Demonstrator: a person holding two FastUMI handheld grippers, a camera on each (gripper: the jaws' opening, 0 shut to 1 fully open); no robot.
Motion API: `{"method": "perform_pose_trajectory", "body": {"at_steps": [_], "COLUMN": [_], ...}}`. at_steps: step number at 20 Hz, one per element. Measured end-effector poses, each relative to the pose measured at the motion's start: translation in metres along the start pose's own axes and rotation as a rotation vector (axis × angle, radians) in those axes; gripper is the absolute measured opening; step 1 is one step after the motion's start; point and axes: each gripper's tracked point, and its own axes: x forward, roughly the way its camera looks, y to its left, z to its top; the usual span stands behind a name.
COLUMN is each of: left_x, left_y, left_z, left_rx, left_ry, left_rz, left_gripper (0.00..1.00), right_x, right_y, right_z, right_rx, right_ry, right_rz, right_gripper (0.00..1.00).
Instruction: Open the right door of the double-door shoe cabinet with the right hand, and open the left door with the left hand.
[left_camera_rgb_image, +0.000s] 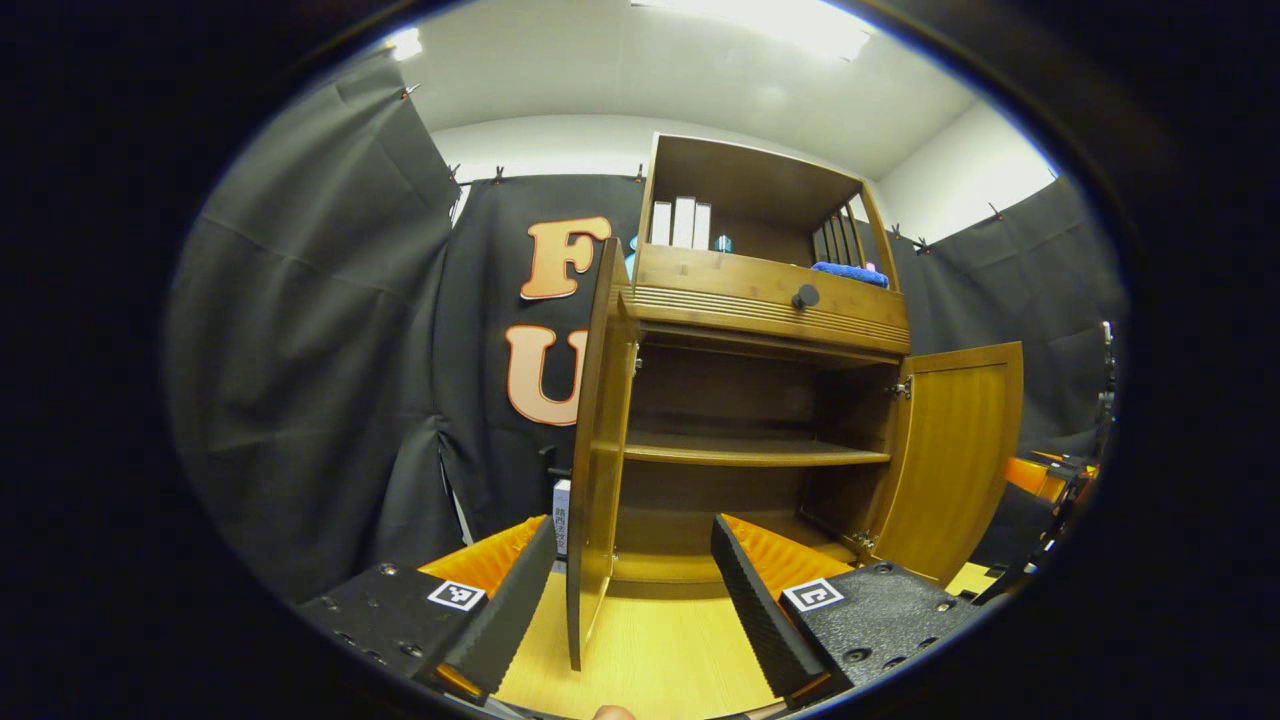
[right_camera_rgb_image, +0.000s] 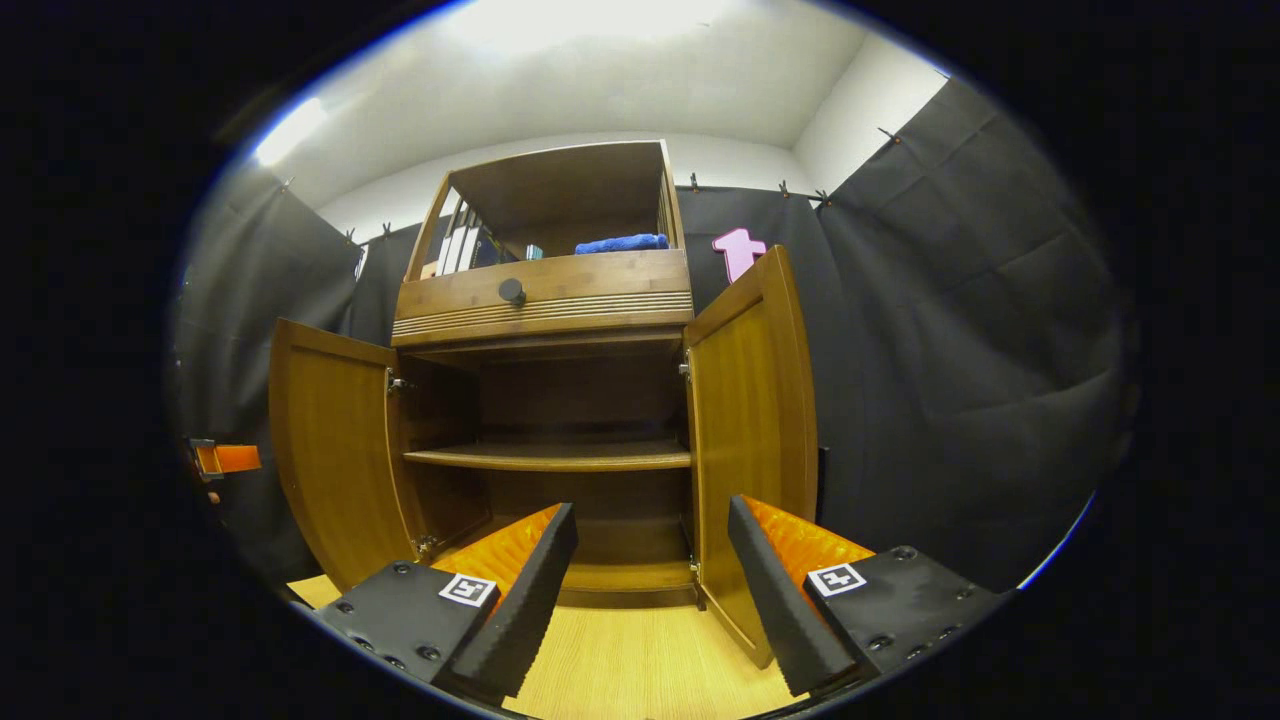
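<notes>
My left tongs (left_camera_rgb_image: 632, 590) stand wide with nothing between them, two ribbed fingers (left_camera_rgb_image: 760, 610) held just short of the near edge of the left door (left_camera_rgb_image: 600, 440). That door's edge falls in the gap between the fingers, but I cannot tell whether either finger touches it. My right tongs (right_camera_rgb_image: 650, 590) are likewise spread wide and hold nothing, with the right door (right_camera_rgb_image: 752, 430) just beyond the right finger (right_camera_rgb_image: 775, 600).

The shoe cabinet (left_camera_rgb_image: 760, 310) stands on the pale wood-grain counter (left_camera_rgb_image: 650, 650) ahead of me, and both of its two doors are swung open. They are flat, smooth brown wooden panels on small metal hinges (left_camera_rgb_image: 900, 388). In the left gripper view the left door is seen almost edge-on, so its face is hard to make out.

Inside I count one shelf (right_camera_rgb_image: 550, 457), a plain board across the middle, with dim space above and below it. Over the doors runs one drawer (right_camera_rgb_image: 545, 285) with a grooved lower band and one round dark knob (right_camera_rgb_image: 512, 291). The open top compartment holds three upright white boxes (left_camera_rgb_image: 682, 222), a small teal item too small to tell, and one folded blue cloth (right_camera_rgb_image: 622, 243). At the far left of the right gripper view a small orange part (right_camera_rgb_image: 228, 459) is cut off by the view's rim.
</notes>
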Motion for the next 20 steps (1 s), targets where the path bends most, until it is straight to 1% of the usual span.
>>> {"method": "perform_pose_trajectory", "body": {"at_steps": [1, 2, 3, 6, 13, 14, 15, 16, 17, 19, 20], "left_x": [0.0, -0.001, -0.001, -0.002, -0.003, -0.003, -0.003, -0.002, -0.003, -0.004, -0.006], "left_y": [-0.003, -0.006, -0.007, -0.01, -0.022, -0.023, -0.025, -0.025, -0.025, -0.027, -0.027], "left_z": [0.001, 0.002, 0.002, 0.006, 0.006, 0.006, 0.005, 0.005, 0.005, 0.005, 0.006], "left_rx": [0.002, 0.006, 0.011, 0.016, 0.015, 0.013, 0.013, 0.014, 0.015, 0.018, 0.02], "left_ry": [-0.002, -0.003, -0.005, -0.013, -0.011, -0.01, -0.008, -0.007, -0.007, -0.005, -0.005], "left_rz": [-0.006, -0.01, -0.01, -0.011, -0.025, -0.028, -0.03, -0.029, -0.028, -0.027, -0.028], "left_gripper": [0.91, 0.93, 0.93, 0.93, 0.93, 0.97, 0.97, 0.93, 0.89, 0.89, 0.93], "right_x": [-0.001, -0.002, -0.001, -0.002, -0.008, -0.009, -0.01, -0.01, -0.012, -0.012, -0.013], "right_y": [-0.001, -0.002, -0.004, -0.01, -0.02, -0.02, -0.022, -0.024, -0.024, -0.027, -0.029], "right_z": [0.0, 0.0, -0.001, -0.001, 0.0, 0.0, 0.0, -0.001, -0.002, -0.002, -0.003], "right_rx": [0.002, 0.004, 0.005, 0.014, 0.023, 0.023, 0.023, 0.023, 0.025, 0.032, 0.036], "right_ry": [0.0, 0.001, 0.002, 0.004, -0.001, -0.002, -0.002, -0.001, 0.0, 0.001, 0.001], "right_rz": [0.0, 0.0, -0.002, -0.009, -0.019, -0.019, -0.019, -0.02, -0.02, -0.023, -0.026], "right_gripper": [0.98, 0.94, 1.0, 0.98, 0.98, 0.98, 0.89, 0.89, 0.98, 0.98, 0.89]}}
